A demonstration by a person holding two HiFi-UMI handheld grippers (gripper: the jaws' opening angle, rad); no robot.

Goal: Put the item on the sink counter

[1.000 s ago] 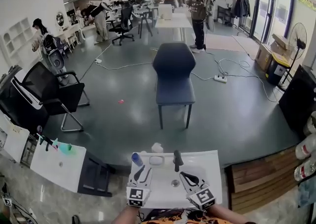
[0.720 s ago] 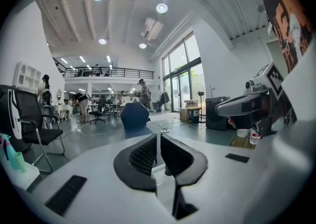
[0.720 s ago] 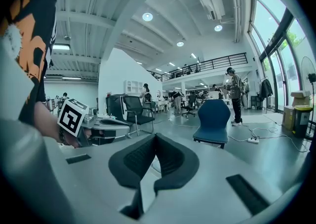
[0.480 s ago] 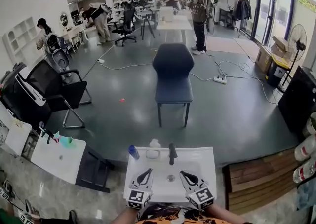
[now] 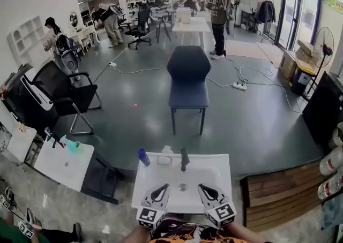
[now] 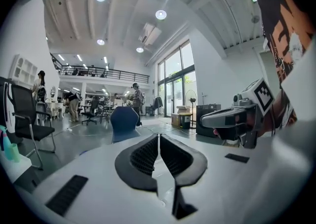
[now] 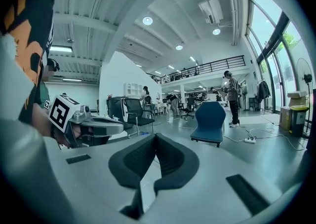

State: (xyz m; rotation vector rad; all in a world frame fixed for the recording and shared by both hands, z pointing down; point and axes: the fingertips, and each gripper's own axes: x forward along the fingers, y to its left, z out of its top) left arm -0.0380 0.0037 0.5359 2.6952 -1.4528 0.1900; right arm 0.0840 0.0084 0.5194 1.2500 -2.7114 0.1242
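- The blue bottle (image 5: 143,157) sits on the far left corner of the white sink worktop (image 5: 214,175), well apart from both grippers and touched by neither.
- Just right of the bottle, along the far edge, lies a small white oval dish (image 5: 164,160). Right of that stands the black faucet (image 5: 184,159).
- The left gripper (image 5: 161,189) hangs over the near left part of the basin. Its own view shows the left gripper's two dark jaws pressed together with nothing between them (image 6: 158,136).
- The right gripper (image 5: 203,189) hangs level with it over the near right part of the basin. Its jaws are pressed together too and hold nothing (image 7: 154,136).
- The two grippers are side by side, a little apart, both pointing away from the person across the sink. The basin drain (image 5: 183,187) shows between them.
- Each gripper catches the other at the edge of its view, marker cube facing the camera.
- Beyond the sink, on the grey floor, a blue chair (image 5: 188,78) faces this way.
- A black office chair (image 5: 59,95) stands far off to the left.
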